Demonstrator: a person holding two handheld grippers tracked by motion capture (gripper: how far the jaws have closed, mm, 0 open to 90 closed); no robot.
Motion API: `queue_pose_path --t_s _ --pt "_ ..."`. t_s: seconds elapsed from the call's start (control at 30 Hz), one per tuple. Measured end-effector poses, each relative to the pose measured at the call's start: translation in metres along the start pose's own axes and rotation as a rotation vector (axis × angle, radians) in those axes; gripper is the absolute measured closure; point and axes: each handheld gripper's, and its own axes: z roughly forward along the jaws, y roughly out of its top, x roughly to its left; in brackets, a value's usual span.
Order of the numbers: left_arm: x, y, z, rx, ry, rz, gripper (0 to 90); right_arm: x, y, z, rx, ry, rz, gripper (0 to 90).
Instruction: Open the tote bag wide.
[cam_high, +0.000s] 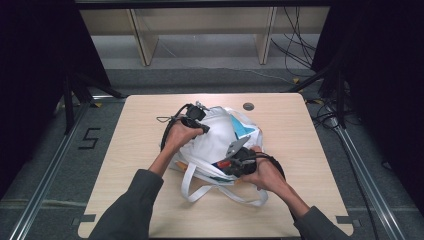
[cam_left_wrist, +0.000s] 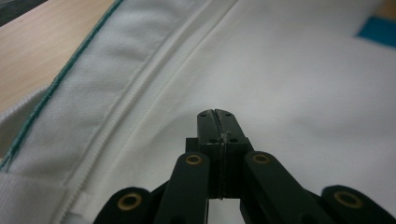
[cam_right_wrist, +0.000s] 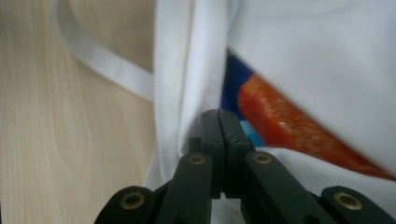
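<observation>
One white fabric bag (cam_high: 215, 142) lay on the desk (cam_high: 140, 125), just in front of the round grey grommet (cam_high: 248, 106) set near the desk's far edge. The bag's long axis ran from the far left, beside the grommet, toward the near right, with its mouth turned to the near right, where an orange item (cam_right_wrist: 299, 126) and a blue item (cam_right_wrist: 236, 84) showed inside against the white cloth. Two white straps (cam_high: 200, 192) trailed from the bag's near side across the wood toward the person. One teal patch (cam_high: 243, 129) sat on the bag's upper right part, closest to the grommet. Two grippers were at work: the left gripper (cam_left_wrist: 217, 113) rested at the bag's far-left end, its jaws pressed together with no cloth visible between them, tips lying over the smooth white fabric beside a stitched seam (cam_left_wrist: 135, 107) edged in one teal thread. The right gripper (cam_right_wrist: 219, 113) was at the bag's near-right end, its jaws together too, tips tucked against a fold of the white cloth at the mouth; whether a thin layer was pinched there could not be told.
</observation>
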Motion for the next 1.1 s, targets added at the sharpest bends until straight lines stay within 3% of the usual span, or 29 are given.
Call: queue_pose_path --t_s 0.1,0.13,0.17,0.2,0.27,0.3,0.33,0.37,0.43,0.47,0.5,0.53,0.6,0.67,0.73,0.8,0.87,0.9,0.93,0.97,1.0,1.03,1.1 --pt "-0.018 -0.009 -0.011 -0.026 -0.089 0.033 89.6 -0.005 -0.002 -0.009 -0.042 -0.004 0.024 90.0" --pt "-0.027 -0.014 -0.012 -0.035 -0.118 0.036 89.5 -0.003 -0.004 -0.012 -0.057 -0.021 0.046 90.0" --pt "-0.037 -0.019 -0.012 -0.055 -0.150 0.023 89.5 -0.003 -0.005 -0.015 -0.063 -0.029 0.019 90.0" --pt "-0.050 -0.028 -0.011 -0.055 -0.195 0.040 89.4 0.000 -0.009 -0.021 -0.070 -0.071 0.026 90.0" --pt "-0.056 -0.031 -0.009 -0.051 -0.205 0.056 89.3 0.002 -0.010 -0.023 -0.075 -0.075 0.036 90.0" --pt "-0.061 -0.035 -0.007 -0.051 -0.212 0.068 89.3 0.002 -0.012 -0.024 -0.083 -0.080 0.018 90.0" --pt "-0.065 -0.037 -0.004 -0.035 -0.233 0.074 89.1 0.004 -0.013 -0.026 -0.069 -0.076 0.045 90.0" --pt "-0.069 -0.040 -0.001 -0.027 -0.246 0.078 88.6 0.002 -0.016 -0.026 -0.075 -0.107 0.035 90.0" --pt "-0.076 -0.042 0.006 -0.018 -0.255 0.085 88.6 0.003 -0.018 -0.027 -0.071 -0.094 0.045 90.0" --pt "-0.077 -0.044 0.013 0.018 -0.197 0.125 88.3 0.002 -0.020 -0.025 -0.082 -0.081 0.054 90.0" --pt "-0.077 -0.044 0.013 0.018 -0.197 0.125 88.3 0.002 -0.020 -0.025 -0.082 -0.081 0.054 90.0" --pt "-0.073 -0.045 0.022 0.049 -0.190 0.119 88.7 0.003 -0.021 -0.025 -0.094 -0.092 0.048 90.0" --pt "-0.071 -0.046 0.025 0.043 -0.188 0.096 89.3 0.004 -0.020 -0.023 -0.107 -0.092 0.022 90.0" --pt "-0.071 -0.046 0.026 0.036 -0.184 0.083 89.3 0.006 -0.020 -0.023 -0.104 -0.091 0.042 90.0" --pt "-0.068 -0.043 0.022 0.045 -0.141 0.127 89.4 0.006 -0.017 -0.021 -0.115 -0.099 0.033 90.0" --pt "-0.062 -0.039 0.020 0.038 -0.117 0.131 89.5 0.003 -0.008 -0.016 -0.115 -0.102 0.040 90.0" --pt "-0.052 -0.035 0.018 0.005 -0.076 0.090 89.5 -0.001 -0.005 -0.014 -0.123 -0.121 0.023 90.0" --pt "-0.052 -0.035 0.018 0.005 -0.076 0.090 89.5 -0.003 -0.003 -0.013 -0.115 -0.118 0.024 90.0" --pt "-0.041 -0.032 0.013 -0.009 -0.019 0.078 89.5 -0.005 -0.002 -0.011 -0.117 -0.122 0.023 90.0" --pt "-0.041 -0.032 0.013 -0.009 -0.019 0.078 89.5 -0.005 -0.001 -0.010 -0.110 -0.112 0.034 90.0" --pt "-0.034 -0.031 0.013 -0.001 0.017 0.073 89.5 -0.005 0.001 -0.009 -0.110 -0.114 0.024 90.0" --pt "-0.017 -0.030 0.013 -0.002 0.005 0.009 89.5 -0.005 0.003 -0.008 -0.111 -0.100 0.029 90.0" --pt "-0.011 -0.029 0.014 -0.004 0.027 -0.006 89.6 -0.004 0.008 -0.004 -0.091 -0.115 0.037 90.0"
